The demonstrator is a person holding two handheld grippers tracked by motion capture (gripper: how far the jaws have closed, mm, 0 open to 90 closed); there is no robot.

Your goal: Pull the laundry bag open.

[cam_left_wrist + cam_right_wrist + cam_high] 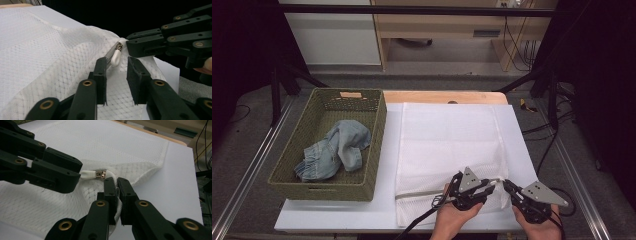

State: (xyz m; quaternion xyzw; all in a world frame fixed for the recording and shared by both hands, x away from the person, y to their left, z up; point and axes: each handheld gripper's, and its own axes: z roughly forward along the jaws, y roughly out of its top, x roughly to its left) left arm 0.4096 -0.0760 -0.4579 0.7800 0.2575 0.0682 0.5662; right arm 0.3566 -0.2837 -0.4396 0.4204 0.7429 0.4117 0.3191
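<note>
A flat white counter [362, 210] fronts a grey floor and pale cabinets. At nine o'clock an olive woven rectangular basket [377, 145] holds crumpled pale-blue denim [334, 150]. A white mesh zippered bag [447, 135] lies centred. At five o'clock, the right hand-held gripper [117, 182] pinches its edge; the left hand-held gripper [116, 65], jaws parted, seemingly brackets the white zipper pull [116, 57].

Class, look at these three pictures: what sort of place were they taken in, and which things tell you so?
Probably a lab or workshop set up for recording, not a home. A white board lies on a metal-framed bench, loose cables hang by bare wooden furniture behind, and hand-held grippers work on a mesh laundry bag beside a woven basket of denim.
</note>
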